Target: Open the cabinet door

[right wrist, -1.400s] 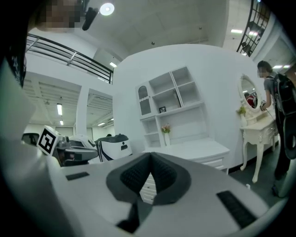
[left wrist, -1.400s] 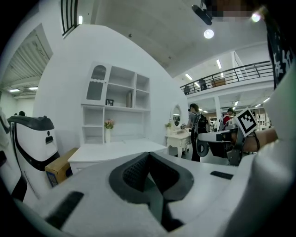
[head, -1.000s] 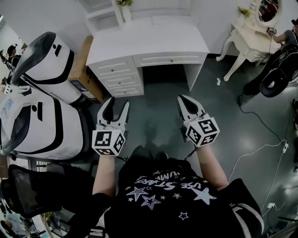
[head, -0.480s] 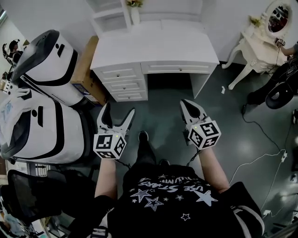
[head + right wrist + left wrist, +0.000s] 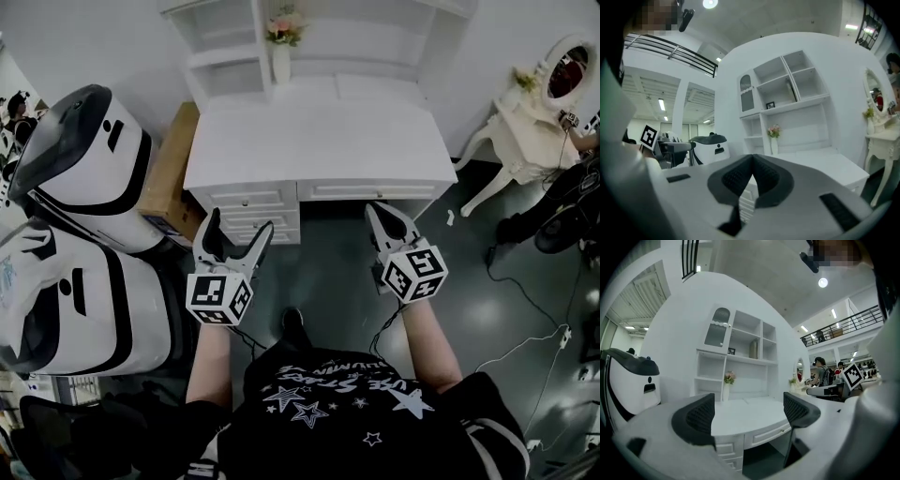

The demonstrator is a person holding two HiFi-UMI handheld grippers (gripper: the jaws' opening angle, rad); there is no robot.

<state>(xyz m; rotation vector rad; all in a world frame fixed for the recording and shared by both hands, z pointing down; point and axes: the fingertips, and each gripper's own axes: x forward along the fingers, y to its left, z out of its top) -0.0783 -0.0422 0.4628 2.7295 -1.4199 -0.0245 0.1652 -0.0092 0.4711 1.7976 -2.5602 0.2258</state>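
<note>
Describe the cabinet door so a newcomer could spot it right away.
A white shelf unit stands on the white desk against the wall. The cabinet door is at its top left, above and left of the vase of pink flowers. It alone is closed, with an arched pane; its neighbours are open shelves.

The room was evenly bright, lit from overhead. A round ceiling lamp (image 5: 823,282) flared white above my left claw (image 5: 750,414), and a second lamp (image 5: 710,3) glared at the top edge above my right claw (image 5: 752,180). Seen from my head, the white desk (image 5: 319,131) was nearly washed out, while the floor (image 5: 328,281) was dim, darkest in the shadow under the desk. Every view bowed hard at the edges, with black corners in the claw views. The claws' near bodies were soft and out of focus; the shelves (image 5: 736,359) beyond looked sharp.
</note>
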